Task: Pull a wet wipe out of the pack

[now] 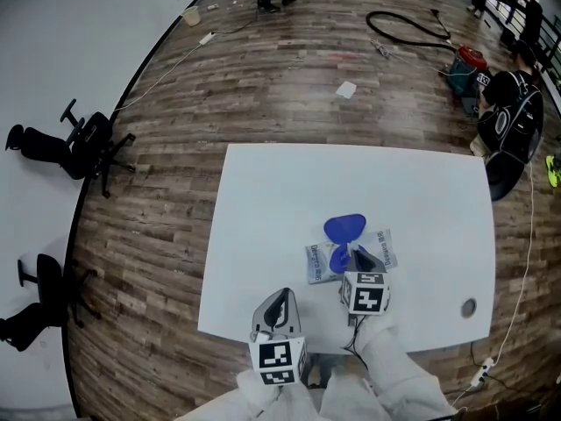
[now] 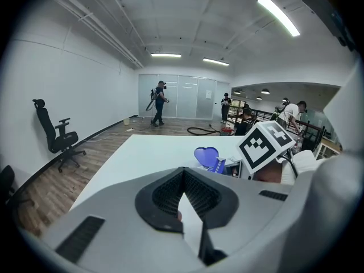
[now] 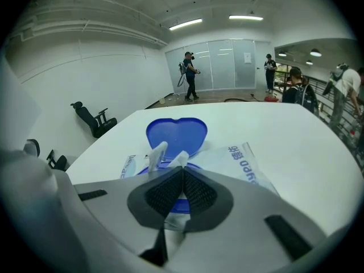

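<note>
Pack (image 1: 386,249) of wet wipes is lying flat on the white table (image 1: 280,191), in the near half and a little right of the middle. Its long axis is running left to right across the person's front, with the right end turned slightly farther away. The blue heart-shaped lid (image 1: 345,227) is standing open, folded back over the pack's far side, and its two lobes are pointing away from the person.

The right gripper (image 1: 358,258) is hovering directly over the pack's opening and is aiming forward and down. In the right gripper view its jaws are pressing together on a wet wipe (image 3: 181,159). The white tip of the wipe is poking up just past the closed right gripper (image 3: 183,172), and more white sheet is showing in the gap lower down. A second white tuft (image 3: 156,152) is sticking up just left of it, in front of the lid (image 3: 176,134). The printed wrapper of the pack (image 3: 244,161) is spreading out to the right.

The left gripper (image 1: 277,310) is hanging over the table's near edge, left of the pack and apart from it. In the left gripper view its jaws are meeting at the tips of the left gripper (image 2: 183,178) with nothing between them. The lid (image 2: 206,155) is showing beyond, to the right.
</note>
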Demonstrator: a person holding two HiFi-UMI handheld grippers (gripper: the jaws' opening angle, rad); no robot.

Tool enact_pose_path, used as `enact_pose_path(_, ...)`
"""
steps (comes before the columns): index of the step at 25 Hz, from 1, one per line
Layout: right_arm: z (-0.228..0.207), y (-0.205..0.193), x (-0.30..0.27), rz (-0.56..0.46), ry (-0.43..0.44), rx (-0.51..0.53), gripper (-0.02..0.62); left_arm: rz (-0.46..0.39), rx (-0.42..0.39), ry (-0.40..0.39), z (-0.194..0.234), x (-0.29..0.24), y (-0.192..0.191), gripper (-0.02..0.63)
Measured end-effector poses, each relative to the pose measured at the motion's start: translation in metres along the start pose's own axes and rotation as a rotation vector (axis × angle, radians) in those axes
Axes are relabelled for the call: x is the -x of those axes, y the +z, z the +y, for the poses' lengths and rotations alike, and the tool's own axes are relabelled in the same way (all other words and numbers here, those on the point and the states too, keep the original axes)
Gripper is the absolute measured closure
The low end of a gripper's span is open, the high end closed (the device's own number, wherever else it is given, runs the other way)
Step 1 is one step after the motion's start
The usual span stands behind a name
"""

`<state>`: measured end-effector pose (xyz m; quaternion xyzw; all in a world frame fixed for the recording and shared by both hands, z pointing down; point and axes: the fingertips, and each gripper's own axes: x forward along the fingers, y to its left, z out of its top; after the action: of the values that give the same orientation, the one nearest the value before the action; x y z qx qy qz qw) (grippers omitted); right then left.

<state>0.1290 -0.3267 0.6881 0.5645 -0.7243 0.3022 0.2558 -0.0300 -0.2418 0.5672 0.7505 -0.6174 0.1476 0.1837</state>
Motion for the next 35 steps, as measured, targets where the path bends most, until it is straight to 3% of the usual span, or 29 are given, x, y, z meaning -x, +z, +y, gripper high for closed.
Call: enact_pose_path(35, 0.02, 0.041, 0.068, -0.201, 0.018, -0.031, 0.583, -0.112, 0.009, -0.029, 0.001, 0.041, 0.017, 0.609)
